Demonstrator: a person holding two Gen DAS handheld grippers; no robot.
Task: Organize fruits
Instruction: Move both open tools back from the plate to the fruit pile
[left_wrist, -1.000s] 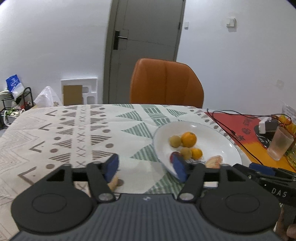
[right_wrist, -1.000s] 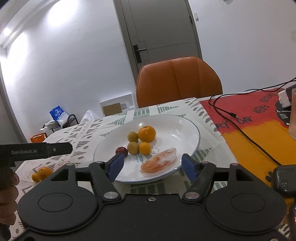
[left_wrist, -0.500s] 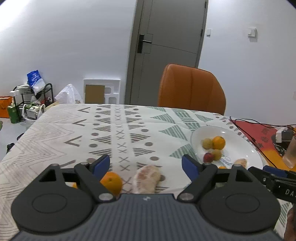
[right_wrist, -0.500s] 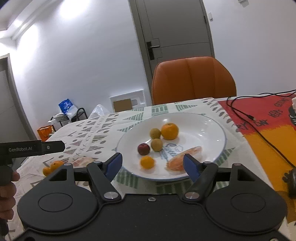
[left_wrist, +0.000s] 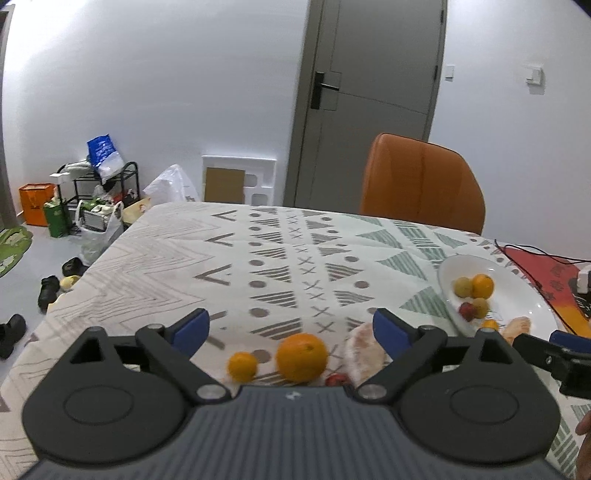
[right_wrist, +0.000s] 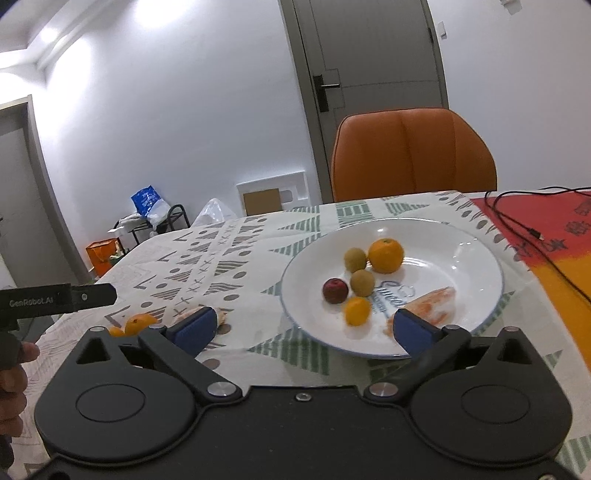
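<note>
Done: plate (right_wrist: 476, 240) already holds 6 pcs – big orange (right_wrist: 386, 255), 2 yellow-green fruits (right_wrist: 355, 259), dark red fruit (right_wrist: 335, 290), small orange fruit (right_wrist: 357, 311), peeled pinkish segment (right_wrist: 430, 304).
Left: approx. 4 pcs on the cloth, well apart from plate – large orange (left_wrist: 303, 356), small orange (left_wrist: 242, 365) just beside it, peeled pinkish piece (left_wrist: 364, 350), small red fruit (left_wrist: 337, 379) partly hidden by the tool body.
Progress: I'd say a bit over half; the loose group has yet to go to the plate.
Left gripper (left_wrist: 291, 326): jaws spread wide, nothing between them; the loose fruits lie just ahead, large orange roughly centred.
Right gripper (right_wrist: 304, 328): jaws spread, empty, hanging at the plate's near rim.
Worktop (left_wrist: 258, 258): white cloth w/ grey + green geometric print; red-orange mat (right_wrist: 554, 236) at right w/ black cable (right_wrist: 517, 225).
Room: orange chair (right_wrist: 412, 151) at far side, grey door (right_wrist: 369, 92), white walls, rack + bags (left_wrist: 96, 192) on floor at left.
</note>
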